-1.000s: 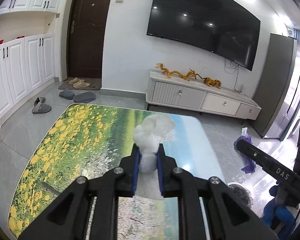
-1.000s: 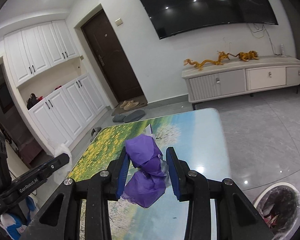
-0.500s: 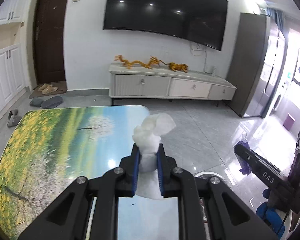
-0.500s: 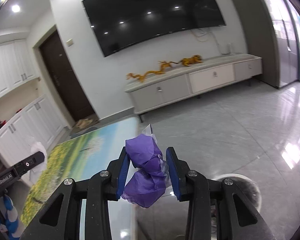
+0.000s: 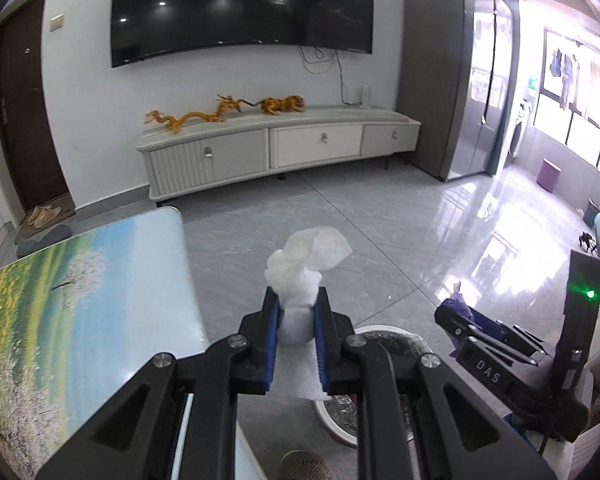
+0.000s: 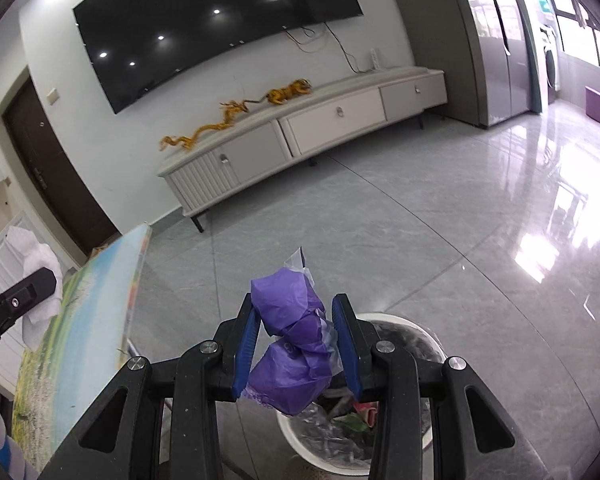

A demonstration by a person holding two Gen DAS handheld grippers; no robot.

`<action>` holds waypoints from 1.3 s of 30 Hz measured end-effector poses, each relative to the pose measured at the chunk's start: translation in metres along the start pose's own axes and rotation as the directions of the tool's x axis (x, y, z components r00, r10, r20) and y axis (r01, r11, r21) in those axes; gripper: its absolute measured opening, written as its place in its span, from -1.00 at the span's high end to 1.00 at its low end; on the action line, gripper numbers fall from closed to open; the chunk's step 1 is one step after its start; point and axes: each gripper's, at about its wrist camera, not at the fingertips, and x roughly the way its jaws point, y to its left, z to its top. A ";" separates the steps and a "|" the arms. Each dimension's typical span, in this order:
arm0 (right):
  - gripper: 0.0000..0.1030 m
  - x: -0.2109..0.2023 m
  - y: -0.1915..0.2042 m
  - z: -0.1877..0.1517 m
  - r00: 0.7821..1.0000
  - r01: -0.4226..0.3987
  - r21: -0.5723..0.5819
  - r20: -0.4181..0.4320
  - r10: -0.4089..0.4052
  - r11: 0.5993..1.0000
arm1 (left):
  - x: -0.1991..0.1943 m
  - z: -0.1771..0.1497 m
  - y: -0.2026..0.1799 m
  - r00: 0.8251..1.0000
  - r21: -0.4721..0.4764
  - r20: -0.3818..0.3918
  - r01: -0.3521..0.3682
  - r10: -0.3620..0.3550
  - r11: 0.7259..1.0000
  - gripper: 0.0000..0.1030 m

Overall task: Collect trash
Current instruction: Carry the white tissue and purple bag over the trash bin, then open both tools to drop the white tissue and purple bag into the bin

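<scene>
I am squeezing a white tissue (image 5: 300, 276) in my left gripper (image 5: 296, 340) and a purple wrapper (image 6: 292, 344) in my right gripper (image 6: 296, 348), holding both over the trash bin (image 6: 396, 322), so I think only the dropping is left.

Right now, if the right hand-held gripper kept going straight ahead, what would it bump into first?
Probably the grey floor. The right hand-held gripper, shut on purple trash, points out over the bin just below, not down into it. Depth is unclear.
</scene>
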 end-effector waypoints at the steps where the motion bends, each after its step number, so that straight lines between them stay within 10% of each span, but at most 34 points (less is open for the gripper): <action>1: 0.32 0.004 -0.005 -0.003 1.000 0.009 0.005 -0.013 -0.009 1.000 | 0.007 -0.001 -0.004 1.000 0.005 -0.013 0.009 -0.009 1.000 0.71; 28: 0.25 0.044 -0.068 -0.028 0.977 0.142 0.056 -0.168 -0.131 0.988 | 0.094 -0.019 -0.063 0.969 0.052 -0.191 0.173 -0.160 0.984 0.64; 39: -0.05 0.035 -0.068 -0.027 0.972 0.180 0.071 -0.165 -0.167 0.981 | 0.091 -0.013 -0.051 0.946 -0.033 -0.197 0.257 -0.258 0.966 0.17</action>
